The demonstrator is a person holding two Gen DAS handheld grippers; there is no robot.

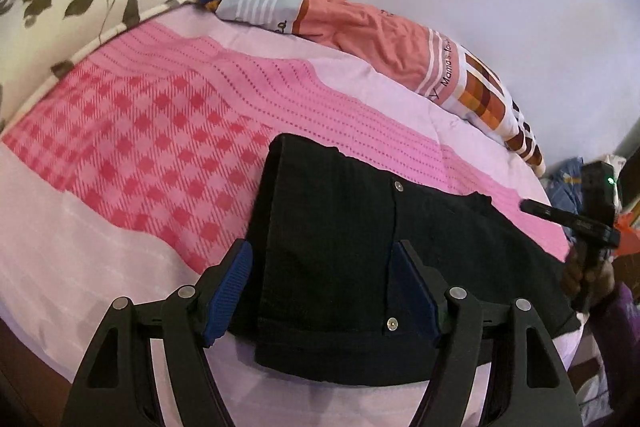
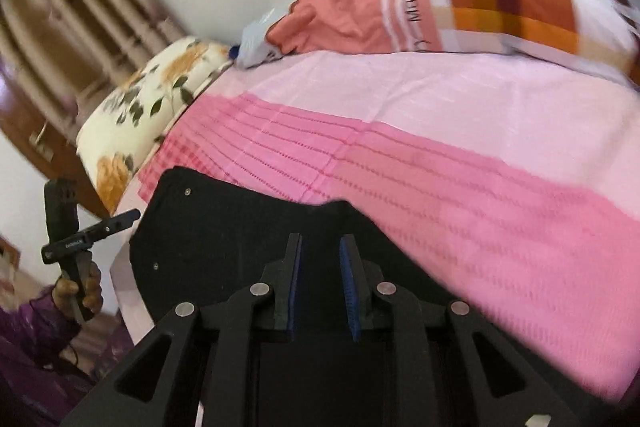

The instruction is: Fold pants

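Observation:
Black pants [image 1: 340, 227] lie folded on the pink bed cover, with small metal rivets showing. In the left wrist view my left gripper [image 1: 320, 287] is wide open, its blue-padded fingers [image 1: 232, 291] straddling the near end of the pants just above them. My right gripper shows at the right edge [image 1: 588, 223], held off the bed's side. In the right wrist view the pants [image 2: 224, 227] lie below my right gripper [image 2: 322, 283], whose jaws stand a small gap apart with nothing between them. My left gripper [image 2: 92, 231] shows at the left.
The bed has a pink checked cover [image 1: 140, 139]. A floral pillow [image 1: 60, 7] lies at the far left and an orange patterned pillow [image 1: 380, 39] along the wall. A wooden headboard and curtain [image 2: 80, 27] stand behind. Clutter lies beside the bed [image 1: 568, 187].

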